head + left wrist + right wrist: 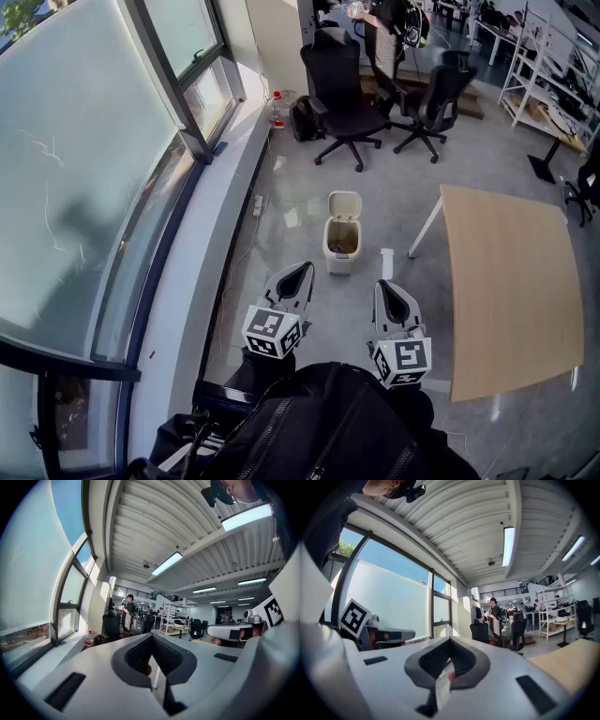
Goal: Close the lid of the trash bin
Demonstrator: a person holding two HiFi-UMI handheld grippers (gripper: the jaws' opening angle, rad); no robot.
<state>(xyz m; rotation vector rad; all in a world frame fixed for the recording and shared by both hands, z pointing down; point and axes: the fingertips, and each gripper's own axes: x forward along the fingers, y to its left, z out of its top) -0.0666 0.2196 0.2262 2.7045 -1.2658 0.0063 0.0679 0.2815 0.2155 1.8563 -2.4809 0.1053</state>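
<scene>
Trash bin (341, 246) stands on the floor (300, 192), well ahead of both grippers. Its lid (344, 204) is up, hinged at the far edge. Left gripper (302, 272) and right gripper (385, 289) both have fingers closed together, holding nothing. The lid looks like light, stiff plastic; nudge its top rim to close it, no grasp needed.

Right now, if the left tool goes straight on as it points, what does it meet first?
Probably nothing close. The left tool points roughly level, so it likely passes over the open bin. The black chair lies farther along that line. Depth is unclear.
</scene>
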